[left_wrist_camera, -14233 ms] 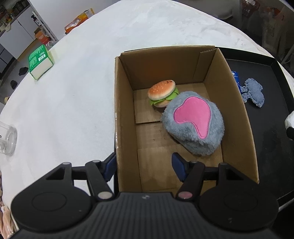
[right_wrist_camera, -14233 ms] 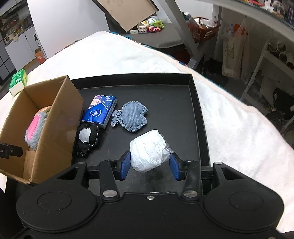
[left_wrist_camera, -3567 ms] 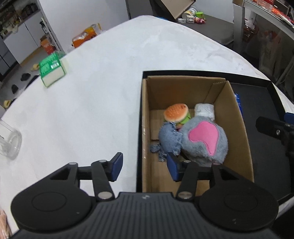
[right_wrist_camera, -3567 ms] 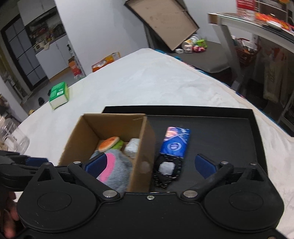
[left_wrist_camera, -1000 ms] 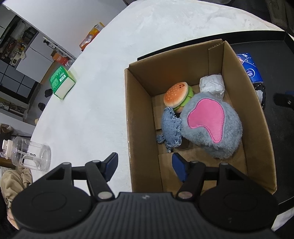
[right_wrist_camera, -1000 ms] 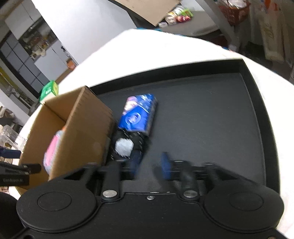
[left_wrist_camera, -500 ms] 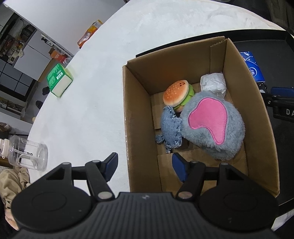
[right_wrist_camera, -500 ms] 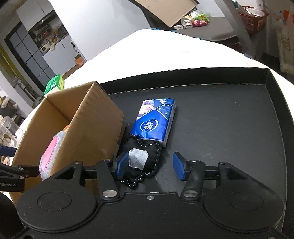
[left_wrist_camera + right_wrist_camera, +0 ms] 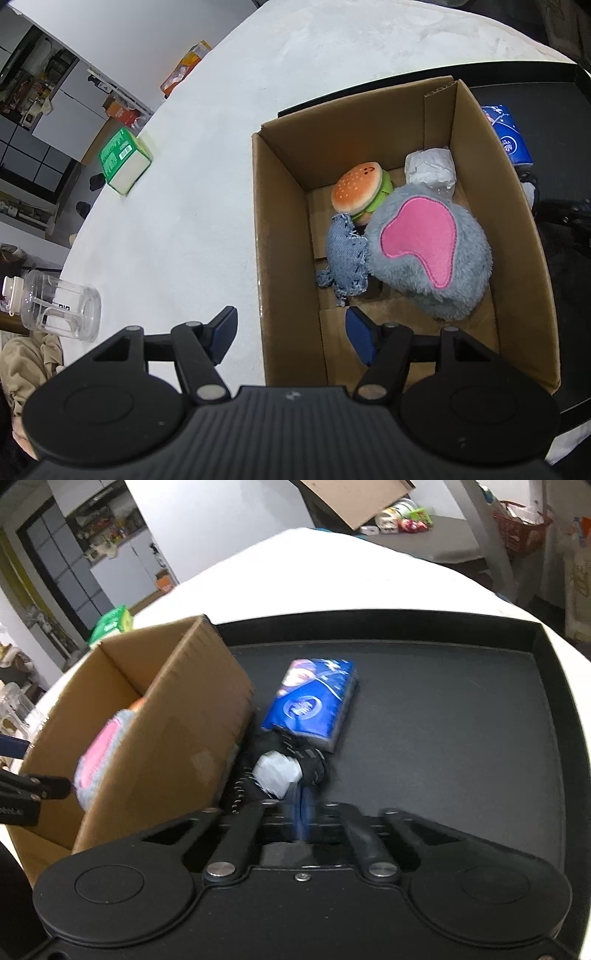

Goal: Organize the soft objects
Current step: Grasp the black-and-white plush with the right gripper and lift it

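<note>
A cardboard box (image 9: 280,240) stands on the black tray (image 9: 461,720). It holds a burger plush (image 9: 356,190), a grey plush with a pink patch (image 9: 428,251), a denim piece (image 9: 345,258) and a white wrapped bundle (image 9: 430,170). My left gripper (image 9: 291,332) is open and straddles the box's near left wall, with one finger inside. Beside the box lie a blue tissue pack (image 9: 312,701) and a black-and-white pouch (image 9: 280,771). My right gripper (image 9: 303,808) is blurred and shut, its pads meeting at the pouch's near edge. Whether fabric is pinched does not show.
On the white tablecloth to the left lie a green box (image 9: 123,166) and a clear plastic jar (image 9: 55,310). An orange packet (image 9: 186,68) sits near the far table edge. The tray's right half (image 9: 480,664) is bare black surface. Shelves and clutter stand beyond the table.
My right gripper's jaws, open around the pouch's near end half a second ago, have closed together, and its view has rolled slightly. The left gripper and the box contents have not moved.
</note>
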The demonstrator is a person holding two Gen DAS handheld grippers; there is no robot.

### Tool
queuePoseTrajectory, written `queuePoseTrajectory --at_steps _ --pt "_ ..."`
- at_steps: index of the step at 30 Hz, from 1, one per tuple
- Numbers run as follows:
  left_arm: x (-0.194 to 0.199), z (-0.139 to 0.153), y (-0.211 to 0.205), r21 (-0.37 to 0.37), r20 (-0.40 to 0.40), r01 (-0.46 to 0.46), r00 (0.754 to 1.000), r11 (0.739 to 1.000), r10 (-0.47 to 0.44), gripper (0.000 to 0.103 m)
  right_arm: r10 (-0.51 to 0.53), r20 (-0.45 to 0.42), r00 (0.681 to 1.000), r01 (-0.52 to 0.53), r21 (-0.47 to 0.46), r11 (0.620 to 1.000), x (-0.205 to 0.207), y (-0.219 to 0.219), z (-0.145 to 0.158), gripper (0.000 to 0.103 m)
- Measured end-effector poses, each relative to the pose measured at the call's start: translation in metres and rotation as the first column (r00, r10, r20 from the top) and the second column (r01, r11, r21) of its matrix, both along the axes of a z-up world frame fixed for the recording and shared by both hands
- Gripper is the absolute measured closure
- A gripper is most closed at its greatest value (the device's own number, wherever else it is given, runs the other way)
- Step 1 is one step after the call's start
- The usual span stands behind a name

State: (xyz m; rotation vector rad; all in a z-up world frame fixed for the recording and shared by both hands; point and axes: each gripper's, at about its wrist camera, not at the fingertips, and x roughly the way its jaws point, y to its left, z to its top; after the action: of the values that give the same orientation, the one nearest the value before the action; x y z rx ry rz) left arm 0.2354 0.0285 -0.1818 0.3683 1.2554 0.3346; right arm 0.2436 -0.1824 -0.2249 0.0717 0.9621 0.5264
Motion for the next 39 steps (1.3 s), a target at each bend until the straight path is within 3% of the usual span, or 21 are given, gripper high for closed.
queuePoseTrajectory --at_steps 3,10,12,14,16,18,25,33,35,36,39 --pt "-0.001 0.002 0.0 -0.003 0.007 -0.002 1.0 1.0 0.002 0.043 -0.031 -0.02 0.999 0.03 -0.021 0.999 -0.002 -0.008 -0.001 0.103" --pt "-0.003 0.004 0.001 -0.003 0.019 -0.011 1.0 1.0 0.012 0.075 -0.074 -0.044 0.996 0.074 0.01 0.997 -0.005 -0.027 0.003 0.103" --pt "-0.003 0.005 0.002 -0.012 0.016 -0.021 1.0 1.0 0.021 0.08 -0.087 -0.05 0.995 0.088 0.028 0.996 -0.003 -0.029 0.004 0.102" --pt "-0.003 0.005 0.004 -0.018 0.015 -0.032 0.999 0.999 0.032 0.083 -0.11 -0.063 0.992 0.112 0.04 0.993 0.0 -0.03 0.002 0.096" --pt "-0.004 0.005 0.006 -0.018 0.013 -0.044 0.999 0.999 0.044 0.085 -0.113 -0.073 0.991 0.118 0.071 0.99 0.003 -0.031 0.0 0.073" --pt "-0.005 0.005 0.008 -0.023 0.015 -0.053 0.998 0.998 0.053 0.086 -0.109 -0.058 0.992 0.114 0.093 0.989 0.004 -0.028 0.002 0.063" --pt "0.0 -0.002 0.01 -0.008 -0.019 -0.068 0.998 0.998 0.067 0.085 -0.062 -0.026 0.998 0.065 0.119 0.991 0.013 -0.01 -0.001 0.05" --pt "0.002 -0.003 0.015 -0.026 -0.026 -0.098 0.995 0.995 0.097 0.085 0.006 0.005 1.0 -0.006 0.085 0.996 0.017 0.01 -0.004 0.052" --pt "0.001 -0.004 0.013 -0.021 -0.025 -0.091 0.996 0.996 0.09 0.085 0.02 0.016 1.0 -0.021 0.061 0.998 0.014 0.012 -0.003 0.062" --pt "0.001 -0.004 0.013 -0.02 -0.024 -0.09 0.996 0.996 0.089 0.085 0.033 0.017 0.999 -0.034 0.051 0.998 0.013 0.013 -0.003 0.074" --pt "0.002 -0.003 0.015 -0.029 -0.022 -0.096 0.995 0.995 0.095 0.085 0.036 0.012 0.999 -0.036 0.059 0.998 0.011 0.01 -0.003 0.078"
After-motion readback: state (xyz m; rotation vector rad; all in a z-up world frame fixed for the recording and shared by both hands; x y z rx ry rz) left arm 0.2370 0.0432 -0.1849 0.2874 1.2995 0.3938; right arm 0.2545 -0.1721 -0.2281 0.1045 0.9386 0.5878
